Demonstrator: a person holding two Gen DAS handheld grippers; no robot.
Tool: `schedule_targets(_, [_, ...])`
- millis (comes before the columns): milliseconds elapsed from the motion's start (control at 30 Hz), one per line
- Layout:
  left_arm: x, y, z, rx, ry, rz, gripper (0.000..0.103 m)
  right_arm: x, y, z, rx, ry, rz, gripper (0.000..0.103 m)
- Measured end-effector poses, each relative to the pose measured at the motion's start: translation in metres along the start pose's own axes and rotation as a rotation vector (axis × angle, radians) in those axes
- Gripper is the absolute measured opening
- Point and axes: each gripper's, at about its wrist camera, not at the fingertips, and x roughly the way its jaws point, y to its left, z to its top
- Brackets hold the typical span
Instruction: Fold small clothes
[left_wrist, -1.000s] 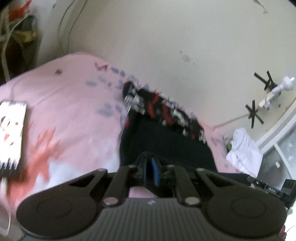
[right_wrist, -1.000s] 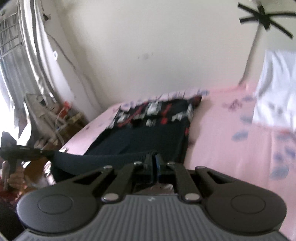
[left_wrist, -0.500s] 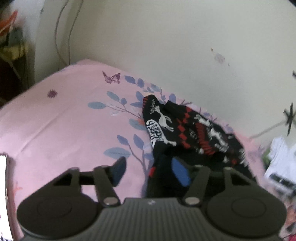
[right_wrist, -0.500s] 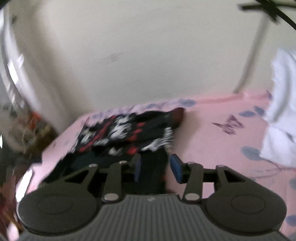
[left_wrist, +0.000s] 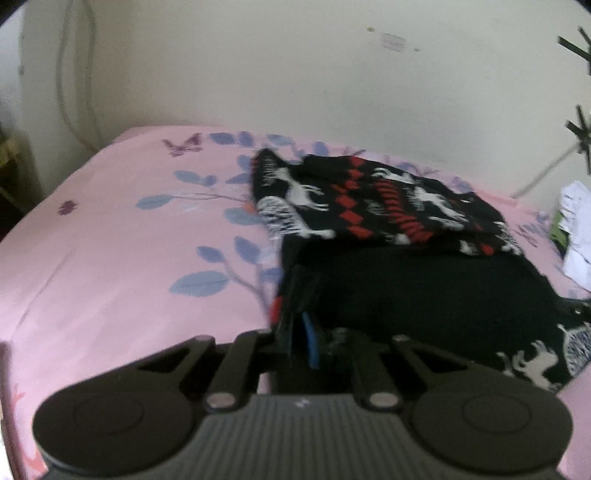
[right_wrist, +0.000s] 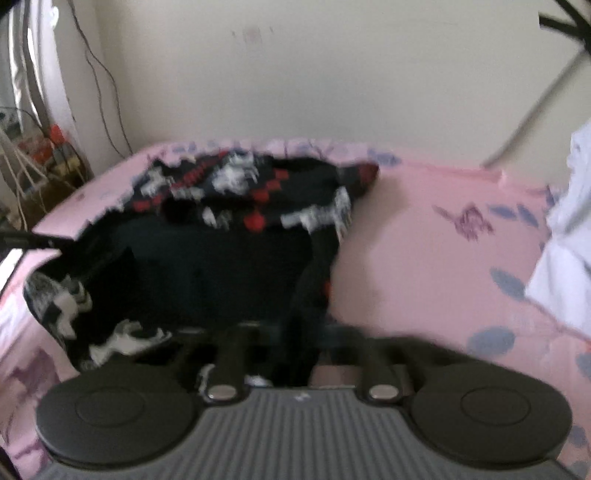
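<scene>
From the left wrist camera I saw the black knitted sweater with its red and white reindeer pattern (left_wrist: 391, 254) lying on the pink bedsheet printed with blue leaves and purple butterflies (left_wrist: 122, 236), toward the far right of the bed, close to the cream wall (left_wrist: 295, 74). Its patterned part lay folded over the plain black part at the far side. My left gripper (left_wrist: 301, 334) had its fingers drawn close together on the near left edge of the sweater, one blue pad (left_wrist: 310, 341) showing beside the dark fabric pinched between them.

From the right wrist camera the same sweater (right_wrist: 229, 236) sat left of centre on the bedsheet (right_wrist: 424, 251), with a patterned flap hanging at the near left. My right gripper (right_wrist: 295, 350) was at the sweater's near right edge, and a strip of the black knit ran down between its fingers; the picture was too blurred there for me to tell how narrow the gap was. A white cloth (right_wrist: 569, 236) lay at the right edge of the bed, well apart from the sweater. A thin dark cable (right_wrist: 103, 81) ran down the wall at the far left.
</scene>
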Motion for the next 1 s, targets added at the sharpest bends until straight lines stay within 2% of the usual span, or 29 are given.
schedule_targets(100, [-0.003, 0.012, -0.001, -0.044, -0.019, 0.039, 0.006, 0.000, 0.002, 0.005, 0.002, -0.049, -0.041, 0.000])
schedule_targets(200, [0.004, 0.021, 0.004, -0.095, 0.030, 0.026, 0.007, 0.014, 0.003, 0.011, -0.055, 0.011, -0.048, 0.000])
schedule_targets(233, [0.002, 0.022, 0.009, -0.090, 0.038, 0.015, 0.008, 0.013, 0.001, 0.019, -0.068, 0.023, -0.044, 0.013])
schedule_targets(300, [-0.009, 0.024, 0.025, -0.064, -0.001, 0.018, 0.011, -0.001, -0.007, 0.043, -0.066, -0.032, -0.024, 0.028])
schedule_targets(400, [-0.020, 0.020, 0.069, -0.022, -0.088, 0.055, 0.022, -0.004, -0.017, 0.091, -0.038, -0.075, 0.037, 0.035])
schedule_targets(467, [-0.003, 0.008, 0.110, 0.024, -0.090, -0.014, 0.025, 0.015, -0.020, 0.128, -0.028, -0.066, 0.091, 0.039])
schedule_targets(533, [0.031, -0.011, 0.147, 0.060, -0.053, -0.057, 0.042, 0.054, -0.020, 0.162, -0.021, -0.024, 0.131, 0.042])
schedule_targets(567, [0.050, -0.019, 0.161, 0.076, -0.034, -0.053, 0.059, 0.075, -0.019, 0.177, -0.012, 0.001, 0.136, 0.042])
schedule_targets(600, [0.075, -0.029, 0.176, 0.086, -0.017, -0.032, 0.068, 0.098, -0.017, 0.189, -0.008, 0.035, 0.147, 0.043])
schedule_targets(633, [0.095, -0.035, 0.186, 0.094, -0.001, -0.020, 0.073, 0.117, -0.016, 0.198, -0.009, 0.060, 0.149, 0.044])
schedule_targets(700, [0.135, -0.044, 0.200, 0.106, 0.046, -0.013, 0.091, 0.160, -0.014, 0.213, 0.000, 0.125, 0.141, 0.046])
schedule_targets(767, [0.175, -0.045, 0.209, 0.088, 0.092, -0.002, 0.097, 0.195, -0.013, 0.220, 0.004, 0.177, 0.135, 0.047])
schedule_targets(833, [0.203, -0.042, 0.211, 0.056, 0.134, -0.007, 0.096, 0.225, -0.014, 0.223, 0.004, 0.208, 0.113, 0.048])
schedule_targets(867, [0.212, -0.039, 0.210, 0.037, 0.153, -0.025, 0.090, 0.234, -0.016, 0.221, 0.013, 0.223, 0.122, 0.048])
schedule_targets(900, [0.220, -0.038, 0.208, 0.020, 0.171, -0.063, 0.074, 0.243, -0.016, 0.219, 0.029, 0.238, 0.149, 0.048])
schedule_targets(967, [0.225, -0.041, 0.202, 0.026, 0.184, -0.111, 0.049, 0.256, -0.016, 0.213, 0.065, 0.282, 0.238, 0.046])
schedule_targets(1000, [0.221, -0.046, 0.197, 0.057, 0.159, -0.114, 0.029, 0.257, -0.012, 0.209, 0.065, 0.294, 0.280, 0.043])
